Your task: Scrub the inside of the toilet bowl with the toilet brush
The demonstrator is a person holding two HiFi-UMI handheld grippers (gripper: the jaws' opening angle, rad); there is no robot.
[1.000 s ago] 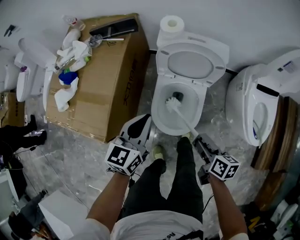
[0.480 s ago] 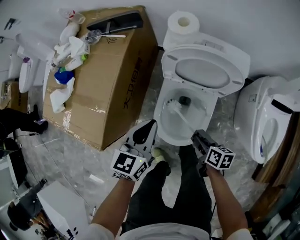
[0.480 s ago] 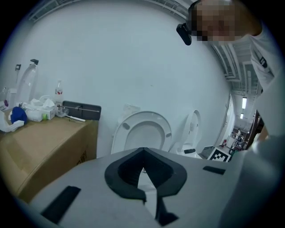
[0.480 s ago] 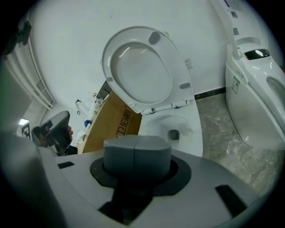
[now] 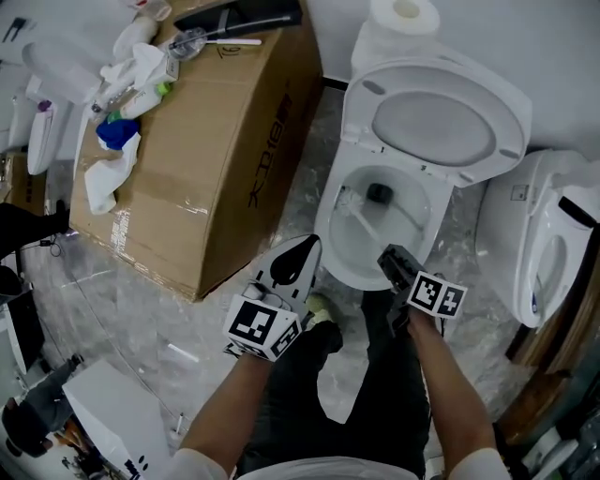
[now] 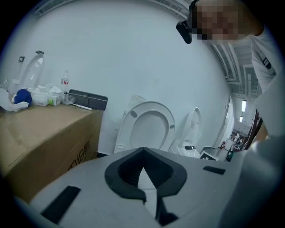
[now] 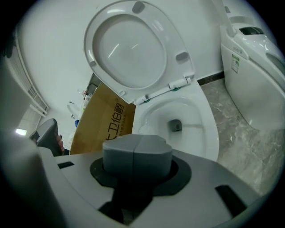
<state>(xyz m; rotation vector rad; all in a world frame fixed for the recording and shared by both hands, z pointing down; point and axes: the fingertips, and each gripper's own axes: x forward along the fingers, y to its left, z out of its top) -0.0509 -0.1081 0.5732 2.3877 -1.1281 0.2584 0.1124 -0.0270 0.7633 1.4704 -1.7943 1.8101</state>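
The white toilet bowl (image 5: 349, 264) stands open with its lid (image 5: 441, 122) raised, and shows again in the right gripper view (image 7: 209, 129). Inside it the white toilet brush (image 5: 349, 202) lies against the left wall, beside the dark drain (image 5: 378, 193). Its thin handle runs back to my right gripper (image 5: 387, 255), which is shut on it just over the front rim. In the right gripper view the grey jaws (image 7: 137, 149) are pressed together and hide the handle. My left gripper (image 5: 307, 246) hovers left of the bowl's front, jaws shut on nothing (image 6: 143, 152).
A big cardboard box (image 5: 216, 141) with bottles and rags on top stands left of the toilet. A paper roll (image 5: 405, 13) sits on the tank. Another white toilet (image 5: 548, 244) stands at the right. My legs and a shoe (image 5: 319, 306) are before the bowl.
The brush head has slid from beside the drain to the bowl's left wall. My right gripper has come closer to the front rim. The left gripper has stayed beside the bowl.
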